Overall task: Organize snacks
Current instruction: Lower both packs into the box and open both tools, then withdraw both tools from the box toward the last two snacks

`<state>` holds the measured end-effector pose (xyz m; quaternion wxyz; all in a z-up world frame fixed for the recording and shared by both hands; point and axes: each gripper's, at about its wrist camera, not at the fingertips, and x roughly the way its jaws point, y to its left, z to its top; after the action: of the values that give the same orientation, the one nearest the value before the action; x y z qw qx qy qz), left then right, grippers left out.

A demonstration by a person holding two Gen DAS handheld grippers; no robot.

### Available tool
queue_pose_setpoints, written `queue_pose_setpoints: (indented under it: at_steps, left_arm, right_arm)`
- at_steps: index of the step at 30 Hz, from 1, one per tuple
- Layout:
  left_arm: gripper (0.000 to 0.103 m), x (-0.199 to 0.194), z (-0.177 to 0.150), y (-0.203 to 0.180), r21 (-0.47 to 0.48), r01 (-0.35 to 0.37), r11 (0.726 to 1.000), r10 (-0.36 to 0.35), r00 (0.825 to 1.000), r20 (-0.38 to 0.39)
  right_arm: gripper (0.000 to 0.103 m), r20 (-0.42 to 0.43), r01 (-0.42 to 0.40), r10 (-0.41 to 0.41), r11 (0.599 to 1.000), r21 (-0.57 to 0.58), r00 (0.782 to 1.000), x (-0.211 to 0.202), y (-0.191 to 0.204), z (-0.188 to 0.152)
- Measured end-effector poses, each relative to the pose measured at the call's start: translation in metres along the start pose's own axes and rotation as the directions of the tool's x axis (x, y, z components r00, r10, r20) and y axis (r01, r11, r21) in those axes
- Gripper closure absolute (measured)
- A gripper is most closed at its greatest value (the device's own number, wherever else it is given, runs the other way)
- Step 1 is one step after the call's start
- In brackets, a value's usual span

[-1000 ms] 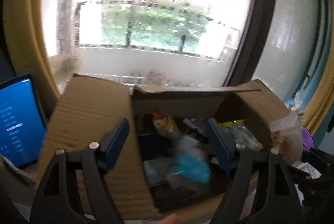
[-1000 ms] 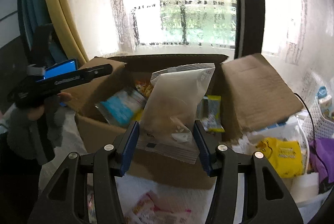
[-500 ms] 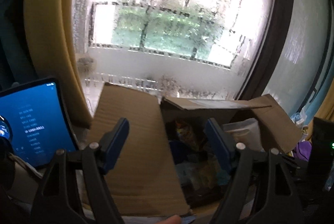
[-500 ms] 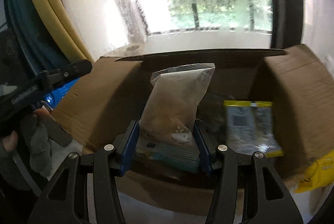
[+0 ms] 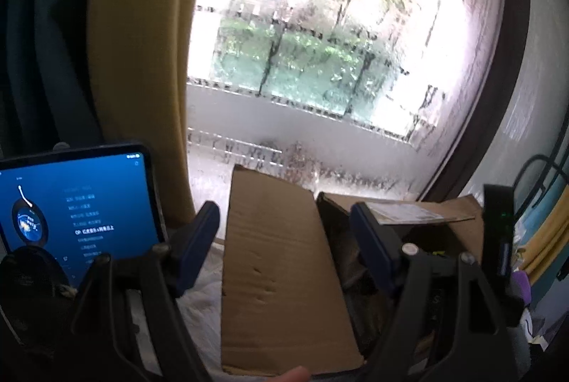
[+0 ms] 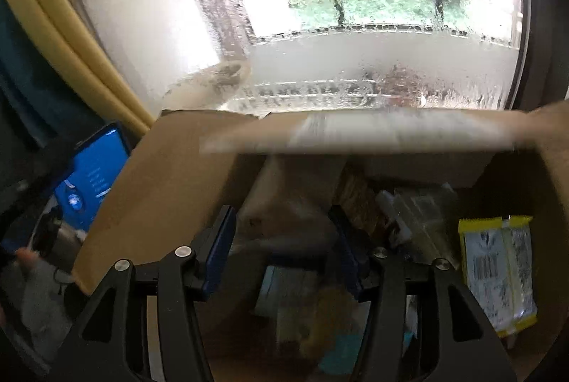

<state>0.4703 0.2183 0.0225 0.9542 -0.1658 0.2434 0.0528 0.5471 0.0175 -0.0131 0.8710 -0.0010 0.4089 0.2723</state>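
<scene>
Nearest in the right wrist view, the right gripper (image 6: 284, 250) hangs over the open cardboard box (image 6: 170, 175), its jaws opening around a pale snack bag (image 6: 284, 204) that sits blurred between the pads, apparently free of them. Below it lie more blurred packets, and a yellow-edged packet (image 6: 498, 271) rests against the box's right side. Past the box's left flap a blue tablet screen (image 6: 89, 182) glows.

From the left wrist view, the left gripper (image 5: 284, 247) has its jaws spread with nothing between them; a box flap (image 5: 281, 275) shows behind the gap. Beyond stand the tablet, a yellow curtain (image 5: 138, 62) and the wet window (image 5: 320, 62).
</scene>
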Motion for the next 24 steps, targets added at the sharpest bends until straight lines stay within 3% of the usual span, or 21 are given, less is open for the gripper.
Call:
queue_pose_setpoints:
  at_steps: [1, 10, 18, 24]
  left_arm:
    - [0.026, -0.002, 0.001, 0.000, 0.005, -0.001, 1.000, 0.001, 1.000, 0.004]
    - [0.026, -0.012, -0.005, -0.026, 0.040, 0.021, 0.999, -0.022, 0.999, 0.025]
    - [0.026, -0.033, -0.019, -0.079, 0.152, 0.062, 0.986, -0.071, 0.996, 0.053]
    - [0.026, -0.037, -0.034, -0.114, 0.191, 0.115, 0.975, -0.122, 0.992, 0.024]
  right_arm:
    - [0.029, 0.011, 0.008, -0.008, 1.000, -0.005, 1.000, -0.002, 0.001, 0.001]
    - [0.029, 0.049, 0.046, -0.046, 0.999, -0.015, 0.998, -0.041, -0.008, -0.017]
    - [0.029, 0.092, 0.106, -0.101, 0.993, -0.049, 0.991, -0.096, -0.014, -0.045]
    - [0.029, 0.119, 0.134, -0.129, 0.990, -0.041, 0.985, -0.137, -0.029, -0.068]
